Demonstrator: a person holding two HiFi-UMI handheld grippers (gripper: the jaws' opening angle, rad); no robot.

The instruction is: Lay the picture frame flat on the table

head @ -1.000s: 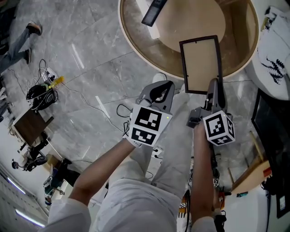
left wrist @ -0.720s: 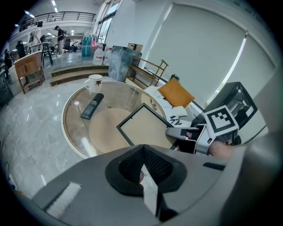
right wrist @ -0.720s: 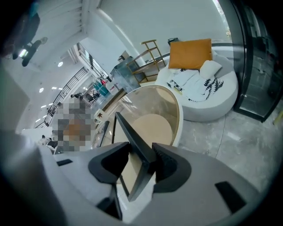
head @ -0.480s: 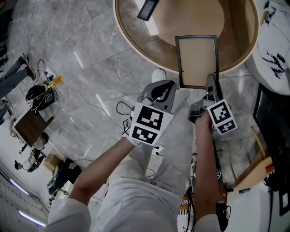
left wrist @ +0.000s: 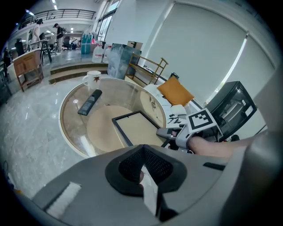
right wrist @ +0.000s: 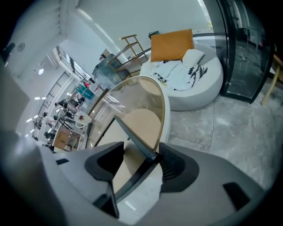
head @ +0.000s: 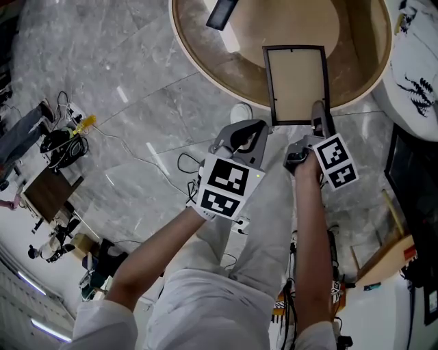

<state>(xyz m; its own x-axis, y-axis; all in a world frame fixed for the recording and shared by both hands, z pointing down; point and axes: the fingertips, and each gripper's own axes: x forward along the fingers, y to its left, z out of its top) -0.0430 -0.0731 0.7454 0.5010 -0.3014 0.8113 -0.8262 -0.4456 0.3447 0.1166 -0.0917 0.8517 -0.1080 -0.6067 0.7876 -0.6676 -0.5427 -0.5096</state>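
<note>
Surface: round glass-topped surface (head: 205, 55) w/ pale wood disc under the glass, grey marble floor all round. White sofa (right wrist: 194, 84) w/ orange cushion (right wrist: 171, 44) beyond.

Item: picture frame (head: 295, 85). Thin dark moulding, pale panel facing up.
Posn: looks flat on surface, near short edge right at the rim nearest the person. Its lower-right corner sits between the jaws of right gripper (head: 318, 117).

Right gripper: jaws wide apart, just been opening. Frame corner is between them, close to one pad, other pad well clear, so no squeeze. Whether the corner touches that pad: can't tell.

Left gripper (head: 241, 133): jaws together, nothing in them. Hangs over floor just beside right gripper.

Handling (est.): light, stiff, flat. Prob. glazed, so fragile, and likely slippery on glass. Take by moulding at a corner or mid-edge, never on the panel.

Edges/room: frame is hard by the near rim, so a drag toward the person risks tipping it off. Remote (head: 222, 14) and mug (left wrist: 93, 78) are on the far side, well apart from frame. Open glass past the frame's far edge gives room to nudge it inward. Exit for right gripper looks clear, straight back over floor.
</note>
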